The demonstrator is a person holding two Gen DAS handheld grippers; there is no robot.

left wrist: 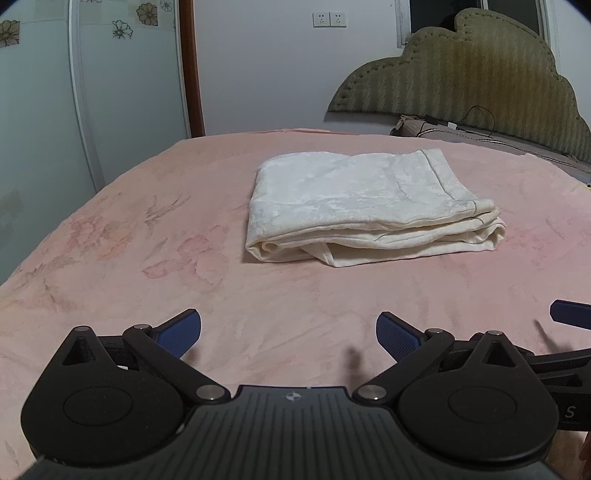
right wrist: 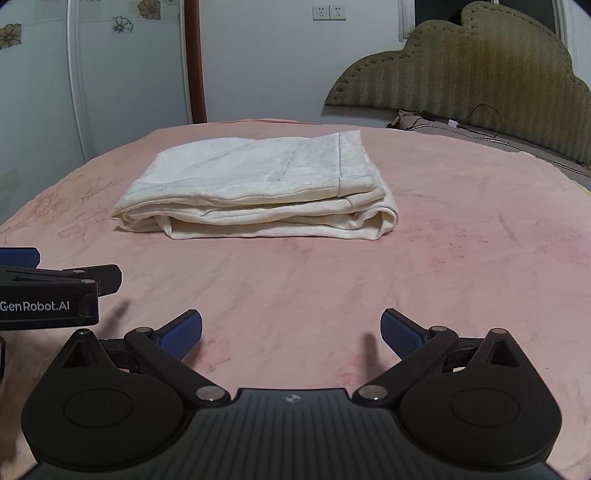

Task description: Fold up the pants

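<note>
Nearest to you, your left gripper (left wrist: pixel 288 334) hangs just above the pink bedspread (left wrist: pixel 110 258) with its blue-padded fingers (left wrist: pixel 181 332) spread wide and nothing between them. Your right gripper (right wrist: pixel 291 334) is the same: released, jaws apart, empty, low over the blanket. The two sit side by side (each one's edge creeps into the other's view: the right gripper's blue tip at the far right of the left wrist view, the left gripper's black body, lettered GenRobot.AI, at the left of the right wrist view).

Further out, apart from both grippers, the pants (left wrist: pixel 365 210) lie in the middle of the bed as a cream-white folded bundle, several layers stacked, their folded edges facing you and a hemmed band across the top layer toward the right.

Beyond them, at the far right, a padded olive headboard (left wrist: pixel 469 74) rises with a dark cable (left wrist: pixel 476 122) trailing at its foot. On the back wall sit two white sockets (left wrist: pixel 328 19), and a flower-patterned wardrobe door (left wrist: pixel 122 74) stands to the left.
</note>
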